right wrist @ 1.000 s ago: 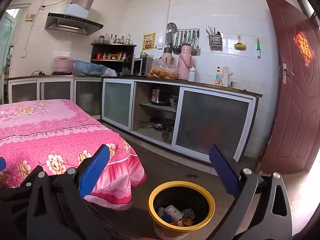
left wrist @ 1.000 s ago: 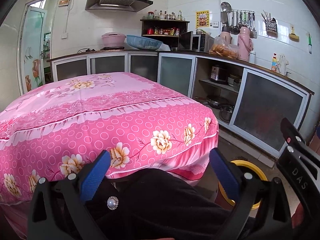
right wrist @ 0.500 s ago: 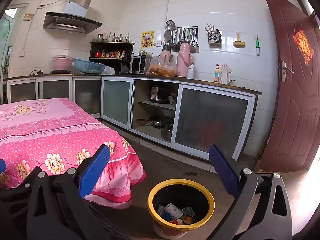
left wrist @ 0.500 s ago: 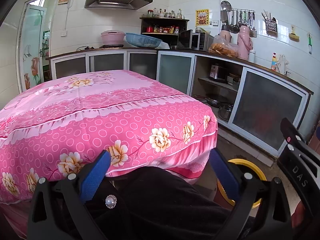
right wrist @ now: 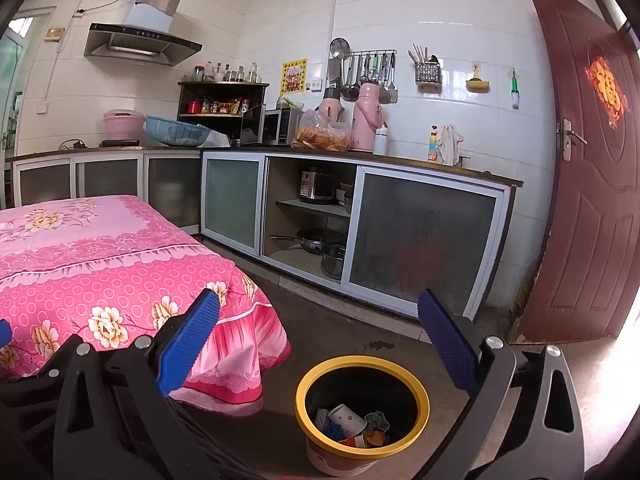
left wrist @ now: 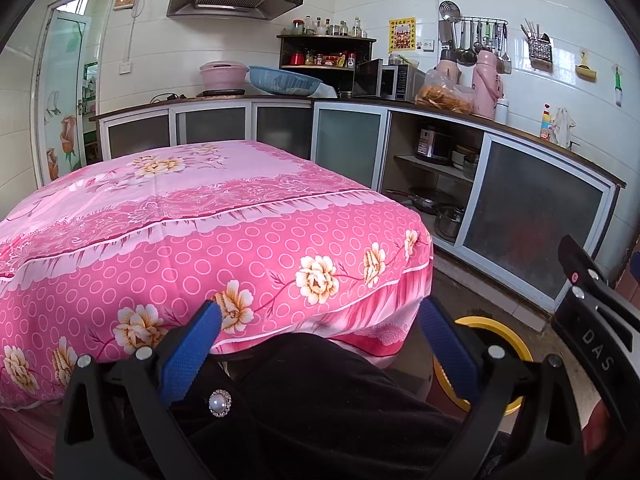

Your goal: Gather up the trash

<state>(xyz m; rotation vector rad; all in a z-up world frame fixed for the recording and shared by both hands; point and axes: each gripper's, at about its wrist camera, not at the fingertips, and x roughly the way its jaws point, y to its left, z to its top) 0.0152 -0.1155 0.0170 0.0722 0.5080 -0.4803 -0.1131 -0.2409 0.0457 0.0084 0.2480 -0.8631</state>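
Both views barely shifted since earlier. Left tool [left wrist: 320, 320] and right tool [right wrist: 318, 312] both gape apart, holding nothing. Yellow-rimmed trash bin [right wrist: 362, 364] sits on the floor at 6 o'clock, holding a paper cup [right wrist: 347, 419], beside the pink-clothed tabletop [right wrist: 100, 264].

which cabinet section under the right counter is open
The middle section, holding the rice cooker and pans; the frosted doors either side are shut.

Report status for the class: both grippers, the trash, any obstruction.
Left gripper open, empty. Right gripper open, empty. Yellow-rimmed round trash bin on floor holds a paper cup and scraps. Pink floral tablecloth bare; nothing in the way.
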